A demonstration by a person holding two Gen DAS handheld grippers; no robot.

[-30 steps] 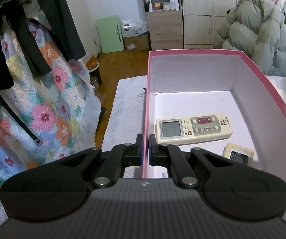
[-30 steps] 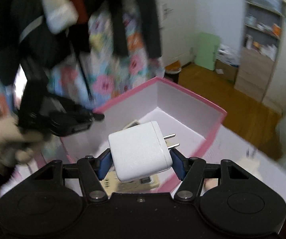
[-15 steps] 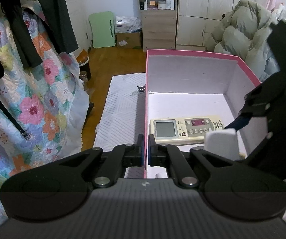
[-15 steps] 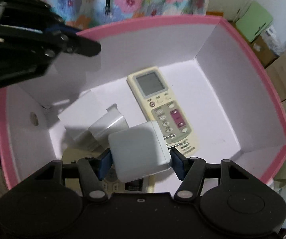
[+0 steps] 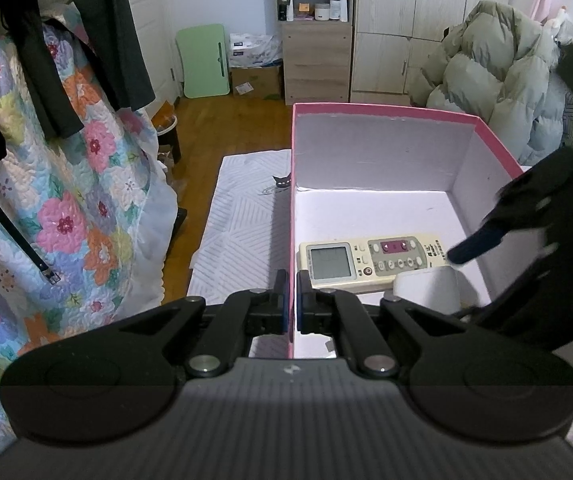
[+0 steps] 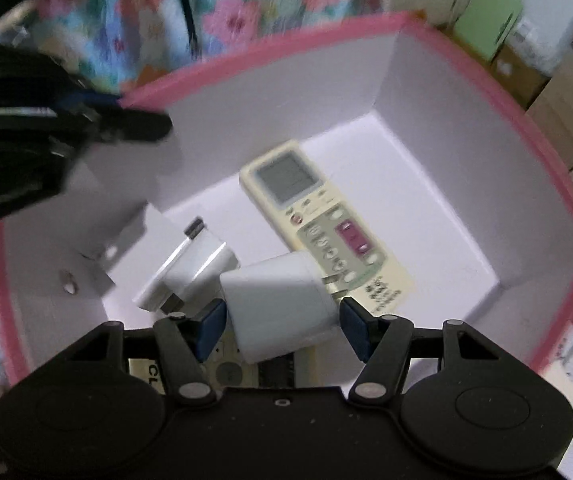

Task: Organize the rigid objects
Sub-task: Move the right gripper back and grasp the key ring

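A pink box (image 5: 386, 110) with white inside holds a beige remote control (image 5: 370, 260) lying flat. My left gripper (image 5: 291, 304) is shut on the box's left wall, also seen at the upper left of the right wrist view (image 6: 134, 128). My right gripper (image 6: 282, 316) is inside the box, shut on a white plug charger (image 6: 274, 300) whose prongs point at the remote (image 6: 318, 216). In the left wrist view one of its fingers (image 5: 474, 246) reaches in from the right above the charger (image 5: 426, 288). A second white adapter (image 6: 190, 276) lies on the box floor beside it. A small beige device (image 6: 226, 372) is mostly hidden under the gripper.
A floral quilt (image 5: 66, 208) hangs close on the left with dark clothes above it. The box stands on a white patterned mat (image 5: 238, 220). Beyond are wooden floor, a green folding table (image 5: 206, 60), a drawer unit (image 5: 314, 64) and a padded jacket (image 5: 486, 80).
My right gripper came down into the box with the charger and now sits low over the remote's near end. The left gripper stayed on the wall.
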